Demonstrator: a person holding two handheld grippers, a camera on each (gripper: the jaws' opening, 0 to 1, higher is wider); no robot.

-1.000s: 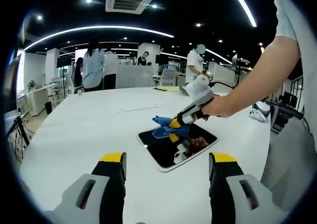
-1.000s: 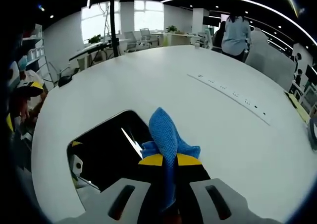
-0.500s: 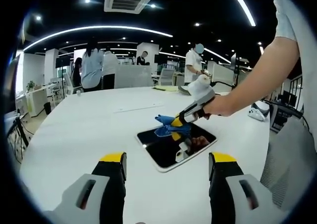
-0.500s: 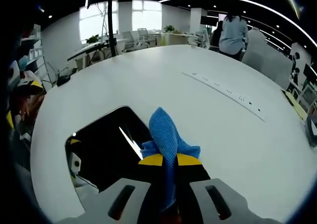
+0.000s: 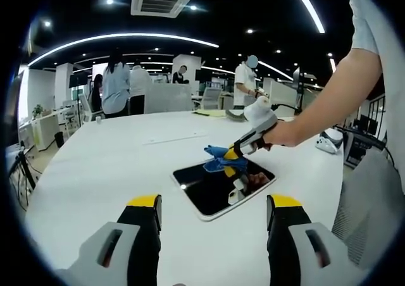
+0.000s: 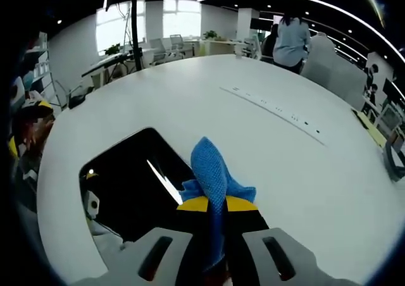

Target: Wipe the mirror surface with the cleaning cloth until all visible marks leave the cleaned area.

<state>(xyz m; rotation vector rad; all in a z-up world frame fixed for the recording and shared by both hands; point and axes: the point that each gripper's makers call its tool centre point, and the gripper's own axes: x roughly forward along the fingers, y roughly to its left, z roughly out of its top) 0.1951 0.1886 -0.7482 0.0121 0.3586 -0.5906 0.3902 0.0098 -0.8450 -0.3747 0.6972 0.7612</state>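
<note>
Left gripper view is giving the wide look: right gripper (image 5: 235,154) pinching the blue cloth (image 5: 221,157) at the mirror's (image 5: 215,188) far edge, approx 1 o'clock from the left gripper (image 5: 214,211), whose jaws are hanging apart w/ nothing between. Right gripper view is sitting close up, jaws clamped on the cloth (image 6: 215,178), mirror (image 6: 130,191) at 10 o'clock. Marks on the glass are too small to tell. White table (image 5: 101,166) is stretching wide around it.

No legible text, labels, brands or numbers on any surface. Distant office fixtures and equipment too small and blurred to read any sign or marking.
</note>
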